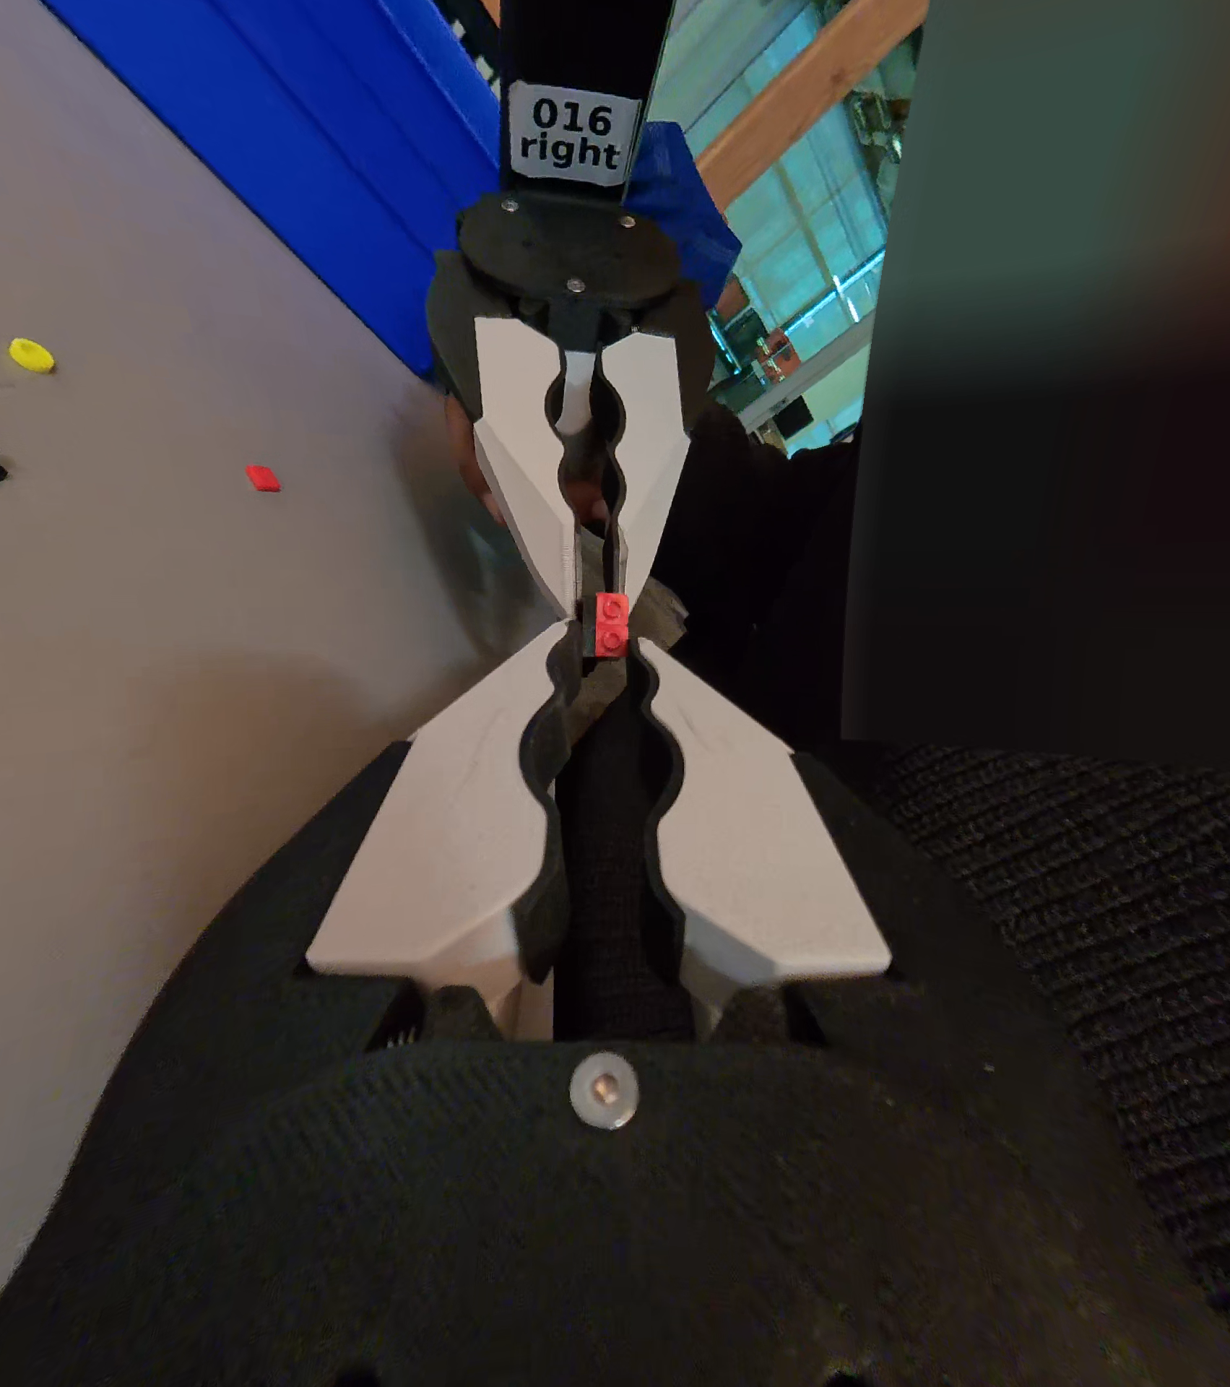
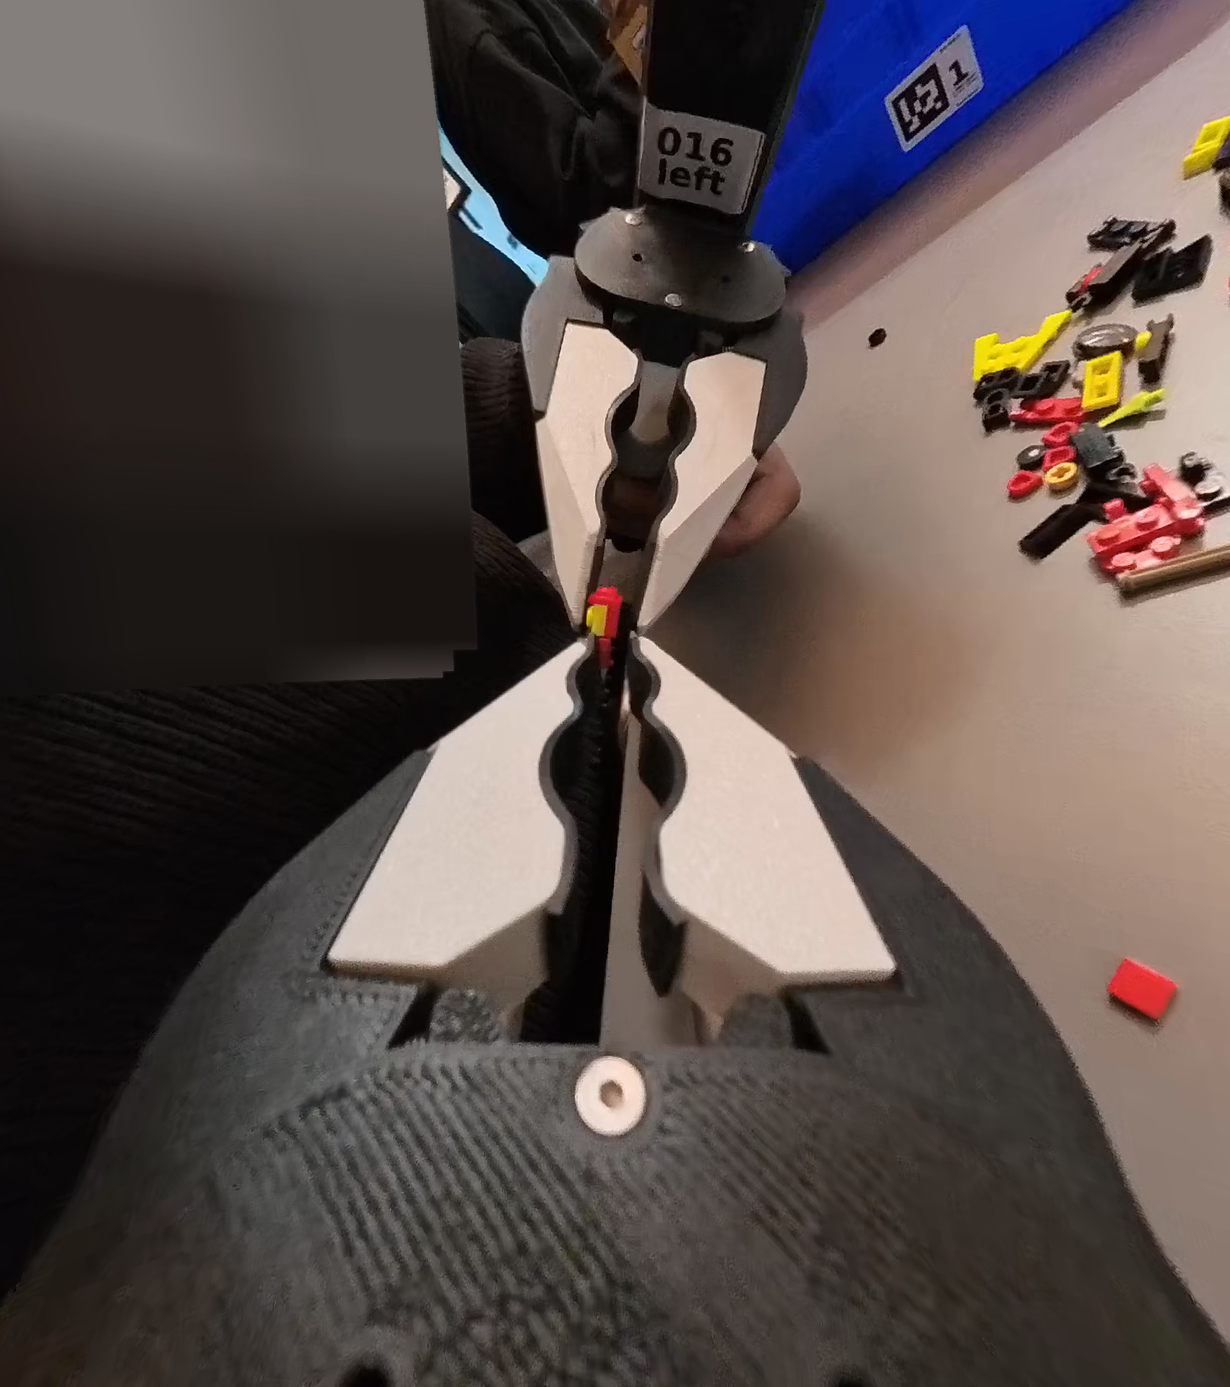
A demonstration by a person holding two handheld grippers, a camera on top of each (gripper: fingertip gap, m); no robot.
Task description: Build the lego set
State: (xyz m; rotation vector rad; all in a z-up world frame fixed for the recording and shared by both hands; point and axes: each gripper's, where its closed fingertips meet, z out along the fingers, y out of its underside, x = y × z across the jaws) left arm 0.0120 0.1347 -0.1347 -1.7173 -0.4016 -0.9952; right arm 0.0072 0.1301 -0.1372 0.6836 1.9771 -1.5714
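Left gripper (image 1: 600, 653) and right gripper (image 2: 608, 645) tip to tip above the grey table (image 1: 146, 600), each narrowed onto the same small red lego piece (image 1: 611, 624). Piece pinched exactly where the two sets of tips meet, studs toward the left wrist camera; a yellow bit (image 2: 597, 618) on it in the right wrist view. Loose lego parts (image 2: 1092, 450) scattered well apart on the table, a red tile (image 2: 1142, 989) alone nearer.
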